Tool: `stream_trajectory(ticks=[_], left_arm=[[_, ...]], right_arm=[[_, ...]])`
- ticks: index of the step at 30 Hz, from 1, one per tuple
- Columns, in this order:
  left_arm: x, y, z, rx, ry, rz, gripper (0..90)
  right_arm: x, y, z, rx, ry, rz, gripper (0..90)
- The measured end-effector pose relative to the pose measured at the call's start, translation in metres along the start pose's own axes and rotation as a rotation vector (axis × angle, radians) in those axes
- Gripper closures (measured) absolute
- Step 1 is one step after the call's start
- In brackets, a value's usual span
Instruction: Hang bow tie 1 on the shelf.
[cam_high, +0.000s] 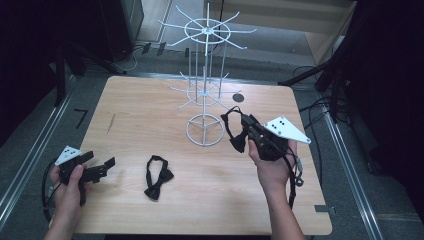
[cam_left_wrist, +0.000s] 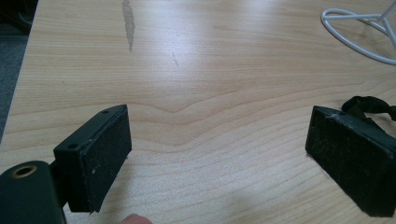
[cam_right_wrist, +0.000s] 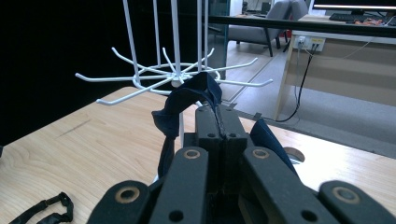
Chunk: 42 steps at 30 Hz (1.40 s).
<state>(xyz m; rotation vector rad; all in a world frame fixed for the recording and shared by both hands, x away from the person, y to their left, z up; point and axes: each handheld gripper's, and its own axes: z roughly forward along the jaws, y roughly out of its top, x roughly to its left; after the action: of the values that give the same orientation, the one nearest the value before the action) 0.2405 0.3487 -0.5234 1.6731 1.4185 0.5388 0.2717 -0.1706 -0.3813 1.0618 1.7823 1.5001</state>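
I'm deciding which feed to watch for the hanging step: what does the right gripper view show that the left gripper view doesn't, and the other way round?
Right gripper view alone: the right gripper shut on a dark bow tie's strap, and the white wire rack's lower ring of hooks just beyond it.

Left gripper view alone: the left gripper with its fingers wide apart over bare table, and the rack's round base.

Both: the wooden table and part of the second bow tie lying on it.

Wire rack (cam_high: 205, 100) blocks the table's (cam_high: 150, 115) far middle; bare wood left of it.
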Motion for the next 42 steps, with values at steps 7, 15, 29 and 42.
stream_trajectory(ticks=[7,15,29,42], left_arm=[[0.0,0.0,0.0,-0.001,0.001,0.0,7.7],[0.0,0.0,0.0,-0.001,0.0,0.0,7.7],[0.0,0.0,0.0,-0.002,0.0,-0.001,7.7],[0.0,0.0,0.0,0.0,-0.002,-0.001,7.7]], right_arm=[[0.001,0.004,0.002,-0.002,0.001,-0.006,90.0],[0.001,0.007,0.008,0.004,0.003,-0.008,90.0],[-0.005,0.011,0.023,0.024,0.009,0.015,90.0],[-0.007,0.011,0.037,0.055,0.012,0.017,90.0]])
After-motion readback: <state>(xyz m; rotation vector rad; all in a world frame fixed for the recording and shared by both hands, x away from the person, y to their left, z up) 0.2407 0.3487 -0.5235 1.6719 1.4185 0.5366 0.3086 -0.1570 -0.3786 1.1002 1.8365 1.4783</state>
